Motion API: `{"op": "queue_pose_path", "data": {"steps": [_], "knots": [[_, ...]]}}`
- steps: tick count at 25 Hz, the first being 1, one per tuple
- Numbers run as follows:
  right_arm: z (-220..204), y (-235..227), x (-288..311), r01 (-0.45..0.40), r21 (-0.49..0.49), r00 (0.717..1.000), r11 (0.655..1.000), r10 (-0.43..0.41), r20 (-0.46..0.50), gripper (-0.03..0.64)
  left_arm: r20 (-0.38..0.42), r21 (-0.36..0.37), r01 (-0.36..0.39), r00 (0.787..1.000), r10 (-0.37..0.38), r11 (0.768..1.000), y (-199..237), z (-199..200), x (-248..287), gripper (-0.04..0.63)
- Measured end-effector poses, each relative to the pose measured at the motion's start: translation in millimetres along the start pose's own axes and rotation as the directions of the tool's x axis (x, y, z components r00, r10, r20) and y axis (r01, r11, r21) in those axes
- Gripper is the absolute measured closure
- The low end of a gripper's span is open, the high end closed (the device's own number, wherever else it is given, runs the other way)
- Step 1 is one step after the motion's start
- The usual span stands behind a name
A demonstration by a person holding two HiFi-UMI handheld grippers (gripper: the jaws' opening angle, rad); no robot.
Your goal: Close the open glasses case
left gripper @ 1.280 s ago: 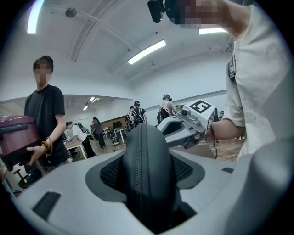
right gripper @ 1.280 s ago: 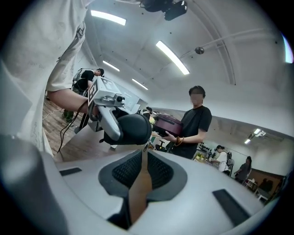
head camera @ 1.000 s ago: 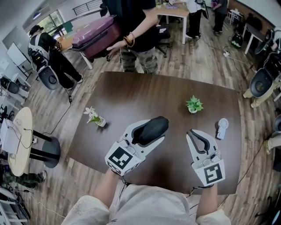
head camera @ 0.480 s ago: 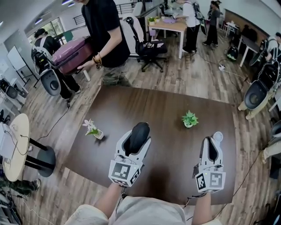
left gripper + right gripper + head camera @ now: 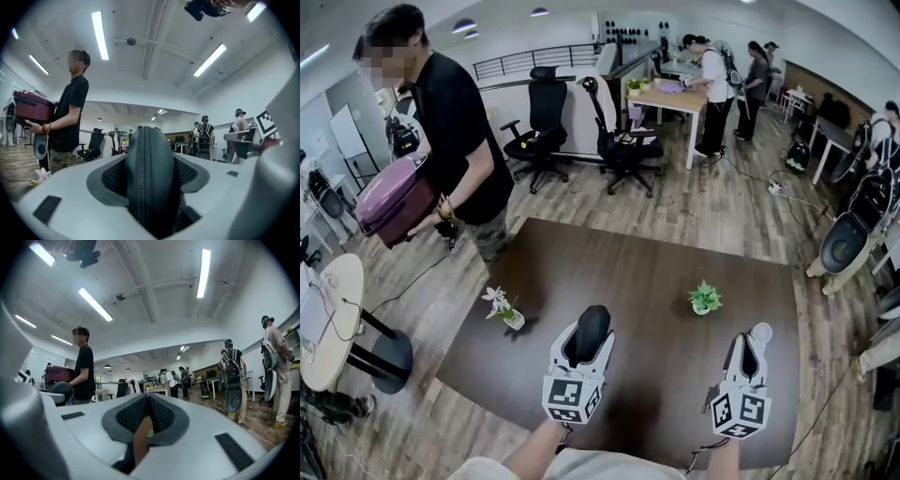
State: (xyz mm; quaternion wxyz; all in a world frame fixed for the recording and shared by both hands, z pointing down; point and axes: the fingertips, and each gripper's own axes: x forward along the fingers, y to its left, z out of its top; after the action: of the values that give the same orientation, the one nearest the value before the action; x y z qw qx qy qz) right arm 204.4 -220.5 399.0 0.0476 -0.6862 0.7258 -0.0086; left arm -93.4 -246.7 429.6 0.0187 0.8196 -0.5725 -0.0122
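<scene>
The black zippered glasses case (image 5: 589, 333) looks closed, its zip seam running along the top, and it sits lengthwise between the jaws of my left gripper (image 5: 588, 330) over the dark table (image 5: 656, 267). In the left gripper view the case (image 5: 147, 183) fills the gap of that gripper (image 5: 147, 150), with both pads pressing its sides. My right gripper (image 5: 744, 349) hovers at the table's right front; its jaws have just been closing with nothing between them. In the right gripper view that gripper (image 5: 147, 401) has its pads together.
A small green plant (image 5: 704, 298) stands mid-table, a flower in a little vase (image 5: 504, 311) at the left, and a white round object (image 5: 759, 332) just beyond my right gripper's tip. A person carrying a purple suitcase (image 5: 389, 202) stands off the table's left corner.
Both grippers have swung to point straight away from me. The left one kept the case in its jaws. The right jaws went from slightly apart to together. The person with the suitcase moved left.
</scene>
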Motion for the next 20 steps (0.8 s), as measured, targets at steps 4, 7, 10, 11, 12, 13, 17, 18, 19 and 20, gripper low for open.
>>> {"op": "queue_pose_path", "data": {"steps": [4,7,10,11,12,13,17,18,19,20], "knots": [[-0.7,1.8,-0.4,-0.012,0.002,1.000,1.000,0.012,-0.002,0.606,-0.010,-0.002,0.008,1.000,-0.008,1.000,-1.2,-2.8,1.7,0.320],[-2.4,1.2,-1.2,-0.011,0.005,1.000,1.000,0.011,-0.007,0.606,-0.015,-0.003,0.016,1.000,-0.016,1.000,-3.1,-3.9,3.4,0.319],[-3.6,0.4,-1.2,-0.013,0.004,1.000,1.000,0.013,-0.011,0.607,-0.020,-0.009,0.017,1.000,-0.017,1.000,-3.4,-5.3,4.6,0.319],[-3.6,0.4,-1.7,-0.014,0.003,1.000,1.000,0.014,-0.011,0.607,-0.023,-0.011,0.018,1.000,-0.018,1.000,-3.6,-5.7,4.7,0.319],[-3.5,0.5,-2.3,-0.014,0.003,1.000,1.000,0.014,-0.011,0.607,-0.026,-0.012,0.019,0.999,-0.020,1.000,-3.8,-6.2,4.6,0.319],[-3.6,0.7,-2.7,-0.015,0.003,1.000,1.000,0.015,-0.012,0.607,-0.028,-0.012,0.020,0.999,-0.021,1.000,-4.1,-6.6,4.6,0.319],[-5.6,1.3,-3.1,-0.019,0.001,1.000,1.000,0.019,-0.017,0.608,-0.039,-0.014,0.027,0.999,-0.027,1.000,-6.5,-9.3,6.0,0.319],[-7.0,1.5,-3.3,-0.019,0.000,1.000,1.000,0.019,-0.020,0.609,-0.043,-0.015,0.029,0.999,-0.029,0.999,-7.4,-10.5,6.4,0.319],[-8.5,2.0,-3.4,-0.021,-0.002,1.000,1.000,0.021,-0.023,0.609,-0.048,-0.016,0.032,0.998,-0.032,0.999,-8.3,-11.8,6.8,0.319],[-10.0,3.0,-3.4,-0.023,-0.004,0.999,1.000,0.023,-0.026,0.609,-0.054,-0.018,0.036,0.998,-0.037,0.999,-9.4,-13.5,7.4,0.319]]}}
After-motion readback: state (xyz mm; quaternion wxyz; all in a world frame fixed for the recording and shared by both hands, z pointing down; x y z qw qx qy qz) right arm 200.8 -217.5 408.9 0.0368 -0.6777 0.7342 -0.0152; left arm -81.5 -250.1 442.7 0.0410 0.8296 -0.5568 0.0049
